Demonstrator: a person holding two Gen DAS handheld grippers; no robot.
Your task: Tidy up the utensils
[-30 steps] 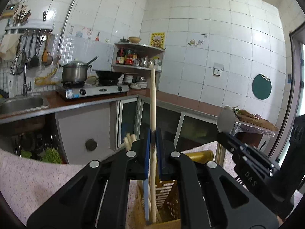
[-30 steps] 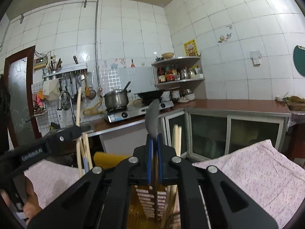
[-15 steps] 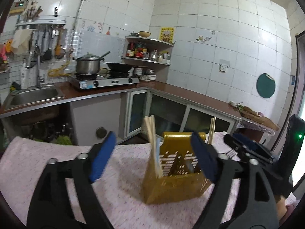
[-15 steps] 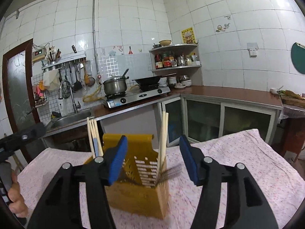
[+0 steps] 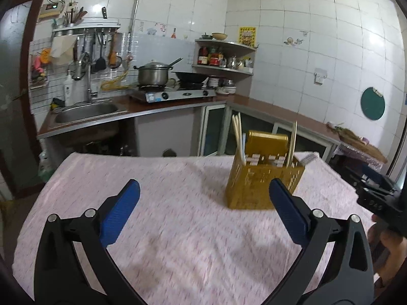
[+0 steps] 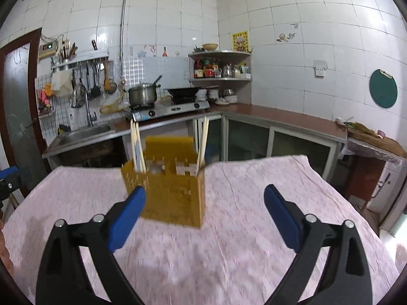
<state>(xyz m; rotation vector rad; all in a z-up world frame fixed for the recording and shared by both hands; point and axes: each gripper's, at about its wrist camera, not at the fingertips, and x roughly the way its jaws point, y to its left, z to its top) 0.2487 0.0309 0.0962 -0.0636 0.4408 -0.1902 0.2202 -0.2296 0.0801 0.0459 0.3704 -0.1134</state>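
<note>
Upright in a yellow slotted utensil holder (image 6: 175, 193): chopsticks (image 6: 137, 147) at the left end and another pair (image 6: 203, 139) at the right, long axes near vertical, tips skyward. Possibly a spoon bowl (image 6: 155, 169) between, too blurred to confirm. Holder set on pink patterned tablecloth (image 6: 229, 241). Left gripper (image 5: 203, 203) and right gripper (image 6: 203, 208) both spread wide, just been opening, nothing between the blue pads, well back from the holder.
</note>
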